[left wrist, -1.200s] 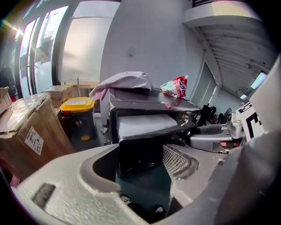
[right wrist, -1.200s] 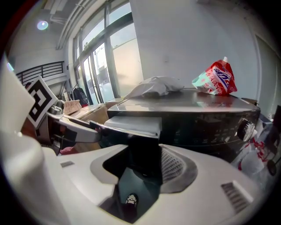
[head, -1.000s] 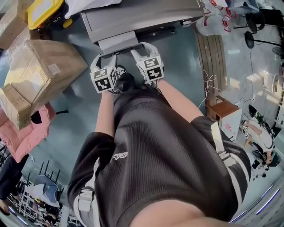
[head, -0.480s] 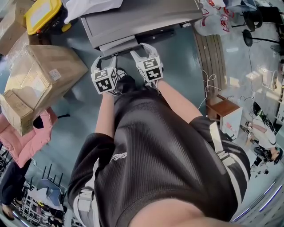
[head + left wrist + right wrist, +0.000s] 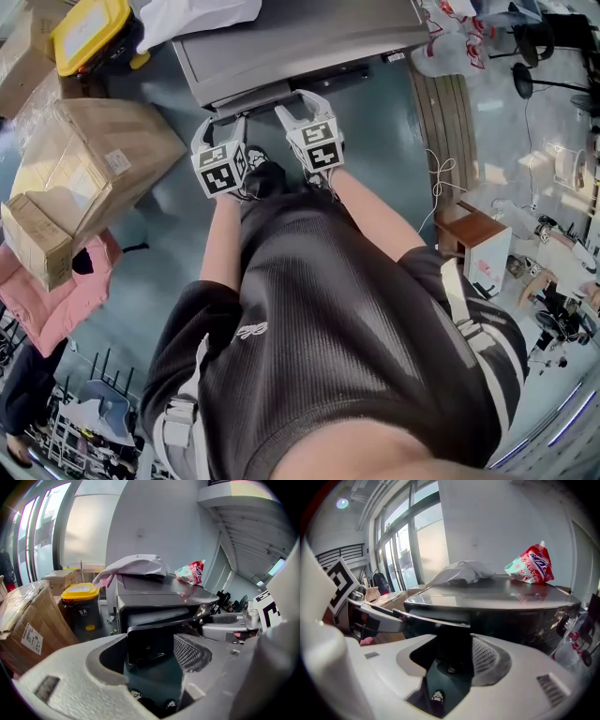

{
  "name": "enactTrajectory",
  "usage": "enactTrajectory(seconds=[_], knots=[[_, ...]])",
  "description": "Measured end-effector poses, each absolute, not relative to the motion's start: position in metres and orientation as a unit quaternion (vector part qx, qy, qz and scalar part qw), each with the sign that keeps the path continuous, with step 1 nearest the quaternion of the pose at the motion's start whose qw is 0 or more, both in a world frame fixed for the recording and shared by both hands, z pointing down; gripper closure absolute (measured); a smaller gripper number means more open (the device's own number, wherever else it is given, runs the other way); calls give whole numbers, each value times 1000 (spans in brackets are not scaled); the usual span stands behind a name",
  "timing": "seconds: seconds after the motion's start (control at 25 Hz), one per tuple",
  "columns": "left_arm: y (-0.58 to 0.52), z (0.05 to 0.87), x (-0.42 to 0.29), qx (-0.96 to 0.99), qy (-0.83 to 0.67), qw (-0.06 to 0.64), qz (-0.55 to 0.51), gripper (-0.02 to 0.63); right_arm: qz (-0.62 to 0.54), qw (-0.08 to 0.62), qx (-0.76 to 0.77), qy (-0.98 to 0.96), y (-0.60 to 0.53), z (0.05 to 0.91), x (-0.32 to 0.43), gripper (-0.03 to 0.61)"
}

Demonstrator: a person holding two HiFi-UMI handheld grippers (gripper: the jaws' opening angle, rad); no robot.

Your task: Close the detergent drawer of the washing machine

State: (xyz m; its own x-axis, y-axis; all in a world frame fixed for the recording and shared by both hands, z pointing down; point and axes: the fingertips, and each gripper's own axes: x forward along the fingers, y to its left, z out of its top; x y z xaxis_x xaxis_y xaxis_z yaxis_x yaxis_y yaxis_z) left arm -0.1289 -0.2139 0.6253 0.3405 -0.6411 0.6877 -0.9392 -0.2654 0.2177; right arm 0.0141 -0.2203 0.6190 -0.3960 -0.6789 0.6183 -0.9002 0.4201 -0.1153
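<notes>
The grey washing machine stands at the top of the head view. Its detergent drawer juts only a little from the front, and its dark front panel shows in the left gripper view. My left gripper is just below the drawer's left end, jaws open, with the panel right ahead of the gap. My right gripper is at the drawer's right end, also open, and nothing is pinched. Whether either gripper touches the panel I cannot tell.
Large cardboard boxes lie left of the machine, with a yellow-lidded bin behind them. A white cloth and a red pouch rest on the machine's top. A small wooden stand is at the right.
The drawer stuck out farther a second ago and has slid into the machine. Both grippers have edged slightly toward the machine with it.
</notes>
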Motion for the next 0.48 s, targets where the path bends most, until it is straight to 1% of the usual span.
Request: enactTrajectory(seconds=[0.48], knots=[[-227,627,-134,759,-520,310,240,304,224,253,494,-801,-233,620,9,370]])
